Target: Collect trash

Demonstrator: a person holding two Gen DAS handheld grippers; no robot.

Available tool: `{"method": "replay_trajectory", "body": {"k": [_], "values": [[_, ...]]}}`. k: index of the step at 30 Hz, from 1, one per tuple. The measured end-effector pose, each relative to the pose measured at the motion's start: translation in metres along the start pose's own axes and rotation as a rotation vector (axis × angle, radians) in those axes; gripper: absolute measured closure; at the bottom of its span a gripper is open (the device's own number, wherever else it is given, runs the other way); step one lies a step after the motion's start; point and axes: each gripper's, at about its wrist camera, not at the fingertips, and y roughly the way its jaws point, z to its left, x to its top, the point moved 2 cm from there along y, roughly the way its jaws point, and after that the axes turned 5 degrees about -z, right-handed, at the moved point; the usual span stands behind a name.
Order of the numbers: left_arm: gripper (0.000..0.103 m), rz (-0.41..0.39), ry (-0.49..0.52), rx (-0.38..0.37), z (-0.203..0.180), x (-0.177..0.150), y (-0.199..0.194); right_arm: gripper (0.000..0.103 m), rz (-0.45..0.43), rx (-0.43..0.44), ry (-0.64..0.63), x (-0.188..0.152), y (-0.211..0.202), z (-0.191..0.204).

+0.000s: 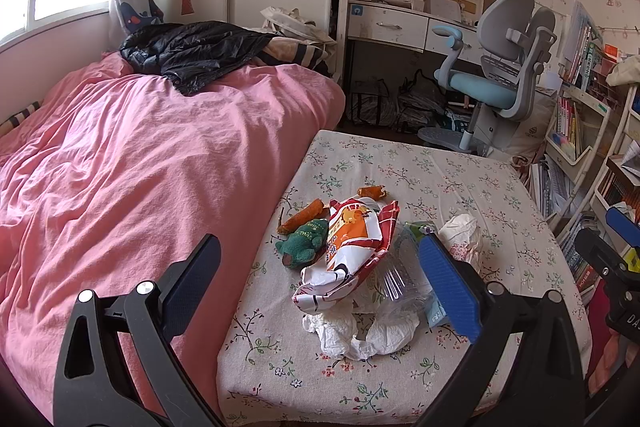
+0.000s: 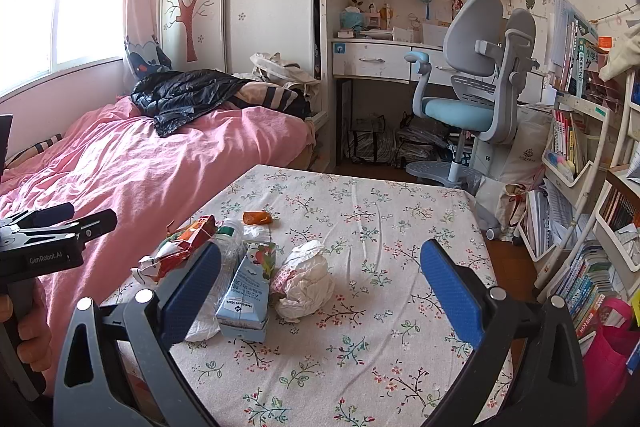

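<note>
On the table (image 2: 400, 307), under its flowered cloth, the trash lies bunched toward the left edge, the side against the bed (image 1: 140, 167). I count one red-and-white snack bag (image 1: 352, 247), two orange peel scraps (image 1: 302, 215) at the far side of the heap, one small green plush toy (image 1: 304, 241) touching the bag's left side, one clear plastic bottle (image 2: 230, 247), one light-blue carton (image 2: 246, 291) lying flat beside the bottle, and crumpled white tissues: a wad (image 2: 306, 281) just right of the carton and another (image 1: 352, 331) at the near side of the heap; whether that one is a single piece I cannot tell. The left gripper (image 1: 320, 275) hangs over the heap with its two fingers spread wide, pinching nothing; its right finger hides part of the carton. The right gripper (image 2: 320, 287) is also spread, holding nothing, the carton and the right-hand wad lying between its fingers in the picture and its left finger covering part of the bottle. A black jacket (image 1: 192, 55) lies at the far end of the pink bed, and a grey-and-blue desk chair (image 2: 472, 87) stands beyond the table's far edge, with bookshelves (image 2: 580, 187) off the right edge.
</note>
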Motion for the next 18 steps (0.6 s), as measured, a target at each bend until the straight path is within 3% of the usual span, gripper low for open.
{"method": "replay_trajectory", "body": {"k": [18], "values": [[0.007, 0.001, 0.0, 0.0, 0.0005, 0.0001, 0.0003, 0.007, -0.007, 0.003, 0.006, 0.0009, -0.0008, -0.0015]]}}
